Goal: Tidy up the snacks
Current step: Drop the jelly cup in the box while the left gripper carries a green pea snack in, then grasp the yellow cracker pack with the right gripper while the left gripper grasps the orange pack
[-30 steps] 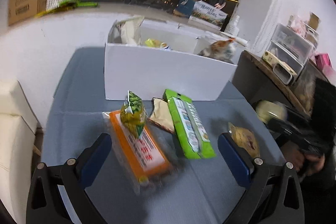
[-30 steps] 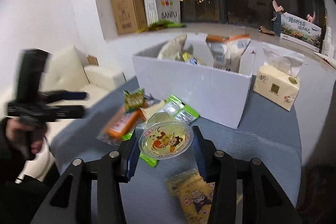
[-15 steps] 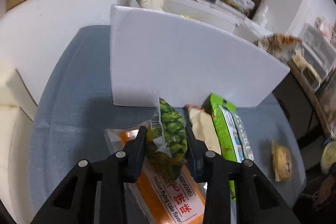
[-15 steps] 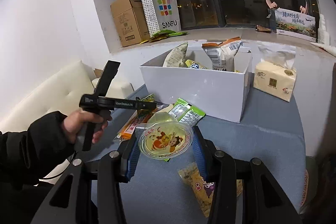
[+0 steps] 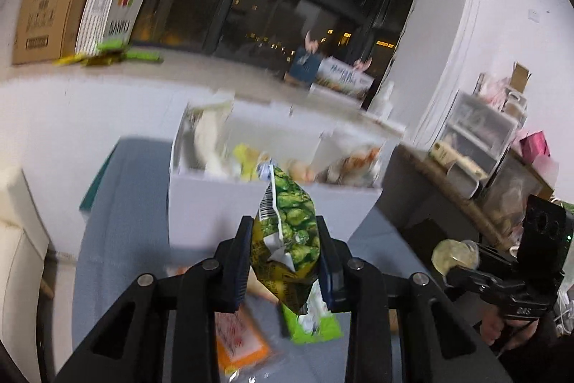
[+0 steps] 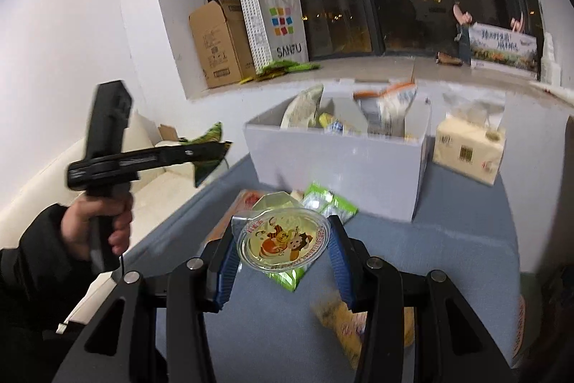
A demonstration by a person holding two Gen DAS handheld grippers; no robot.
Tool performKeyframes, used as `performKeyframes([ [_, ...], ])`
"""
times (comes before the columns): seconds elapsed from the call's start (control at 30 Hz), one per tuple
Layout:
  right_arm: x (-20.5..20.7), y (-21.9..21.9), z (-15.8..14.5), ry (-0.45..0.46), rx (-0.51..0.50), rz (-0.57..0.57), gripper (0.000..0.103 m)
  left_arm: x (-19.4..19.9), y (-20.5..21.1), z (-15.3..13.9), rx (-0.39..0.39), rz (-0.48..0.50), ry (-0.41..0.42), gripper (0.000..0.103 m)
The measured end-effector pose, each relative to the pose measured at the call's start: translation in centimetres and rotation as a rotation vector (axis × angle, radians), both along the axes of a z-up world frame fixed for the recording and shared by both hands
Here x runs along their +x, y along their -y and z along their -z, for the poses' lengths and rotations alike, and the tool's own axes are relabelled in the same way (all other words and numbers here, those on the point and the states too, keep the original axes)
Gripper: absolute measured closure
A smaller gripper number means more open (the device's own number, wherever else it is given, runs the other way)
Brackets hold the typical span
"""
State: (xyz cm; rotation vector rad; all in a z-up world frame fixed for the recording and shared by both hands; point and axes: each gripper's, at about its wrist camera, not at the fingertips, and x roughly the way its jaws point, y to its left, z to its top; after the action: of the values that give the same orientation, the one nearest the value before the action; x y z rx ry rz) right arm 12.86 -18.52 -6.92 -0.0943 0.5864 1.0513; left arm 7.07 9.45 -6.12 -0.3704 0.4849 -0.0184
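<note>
My left tool has just clenched on the green pea snack bag; its pads press both sides of the bag, which stands upright between them, clear of the desk. Straight ahead of that tool sits the white box with several snack packs in it. Below its tips lie the orange cake pack and the green wafer pack, both flat on the desk. My right tool is grasping the round jelly cup, lid facing the camera, pinched at its rim on both sides. Beneath that tool, slightly to its right, a yellow snack packet lies blurred on the desk. A tissue pack stands ahead to the right, just beside the box.
</note>
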Motion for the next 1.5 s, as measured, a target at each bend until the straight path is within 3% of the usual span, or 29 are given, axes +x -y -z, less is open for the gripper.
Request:
performKeyframes([
  [0.17, 2.4, -2.0, -4.4, 0.057, 0.019, 0.061, 0.053, 3.8, -0.6, -3.6, 0.034, 0.010, 0.035, 0.068],
  [0.27, 5.2, -4.0, -7.5, 0.090, 0.033, 0.100, 0.053, 7.4, -1.5, -4.8, 0.046, 0.012, 0.021, 0.068],
  [0.4, 10.5, -7.2, -10.2, 0.069, 0.023, 0.167, 0.053, 13.0, -2.9, -5.0, 0.073, 0.009, -0.032, 0.068],
  [0.57, 17.8, -11.2, -9.4, -0.020, -0.085, 0.216, 0.053, 17.9, -3.8, -3.7, 0.093, 0.001, -0.118, 0.068],
  [0.67, 19.7, -12.9, -7.9, -0.003, -0.175, 0.199, 0.053, 19.7, -4.2, -3.0, 0.095, -0.001, -0.153, 0.068],
  [0.83, 20.9, -13.9, -5.8, -0.040, -0.254, 0.170, 0.052, 20.7, -5.3, -1.9, 0.042, -0.022, -0.201, 0.062],
  [0.87, 21.2, -13.9, -5.5, -0.054, -0.262, 0.172, 0.051, 20.6, -5.3, -1.9, 0.055, -0.036, -0.205, 0.045],
  [0.9, 21.3, -13.9, -5.4, -0.057, -0.264, 0.181, 0.035, 20.6, -5.2, -1.8, 0.066, -0.043, -0.218, 0.029],
  [0.93, 21.4, -13.7, -5.3, -0.056, -0.264, 0.192, 0.011, 20.5, -5.1, -1.7, 0.067, -0.042, -0.226, 0.000],
  [1.0, 21.3, -13.3, -5.4, -0.051, -0.247, 0.201, 0.000, 19.8, -5.0, -1.8, 0.058, -0.020, -0.202, 0.000],
  [1.27, 20.2, -12.2, -6.9, -0.027, -0.186, 0.244, 0.000, 18.1, -4.0, -2.5, 0.104, -0.030, -0.207, 0.000],
  [1.5, 17.6, -10.5, -8.8, 0.036, -0.107, 0.250, 0.000, 14.4, -3.0, -4.9, 0.121, -0.026, -0.150, 0.000],
])
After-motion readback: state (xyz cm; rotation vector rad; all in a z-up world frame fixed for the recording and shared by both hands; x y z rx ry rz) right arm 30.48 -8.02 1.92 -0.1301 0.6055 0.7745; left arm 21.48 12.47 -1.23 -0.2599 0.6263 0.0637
